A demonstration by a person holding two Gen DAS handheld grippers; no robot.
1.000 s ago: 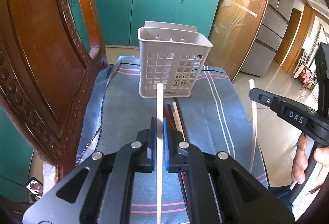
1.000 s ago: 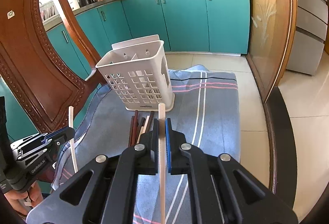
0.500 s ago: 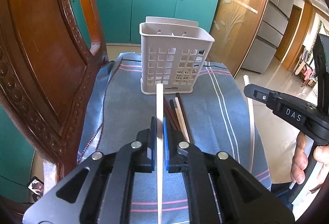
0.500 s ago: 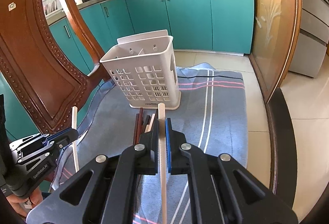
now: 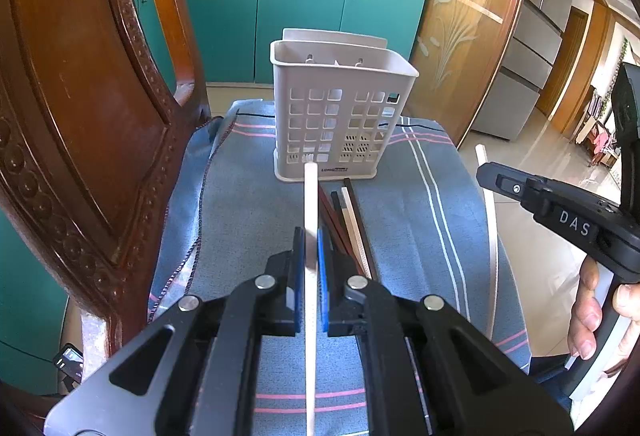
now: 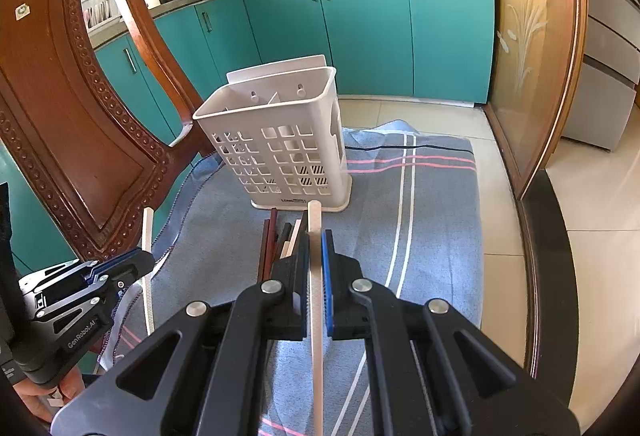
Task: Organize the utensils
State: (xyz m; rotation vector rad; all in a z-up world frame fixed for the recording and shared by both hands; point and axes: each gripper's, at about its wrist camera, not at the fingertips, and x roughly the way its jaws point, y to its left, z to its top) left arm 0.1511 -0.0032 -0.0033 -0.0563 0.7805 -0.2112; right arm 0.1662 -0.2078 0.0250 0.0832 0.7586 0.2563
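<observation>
Above the cloth (image 5: 248, 220) | left tongs (image 5: 308, 256) angled down; clamp chopstick (image 5: 310, 204) | right tongs (image 6: 318, 256) likewise; clamp second chopstick (image 6: 314, 228)

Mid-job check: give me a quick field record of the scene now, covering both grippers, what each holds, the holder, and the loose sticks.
left gripper: shut on a white chopstick
right gripper: shut on another white chopstick
utensil holder: white, perforated, upright on the cloth, apparently empty
loose chopsticks: dark and pale ones, lying on the cloth in front of the holder
cloth: blue, striped
chair back: carved wood, left of the cloth
</observation>
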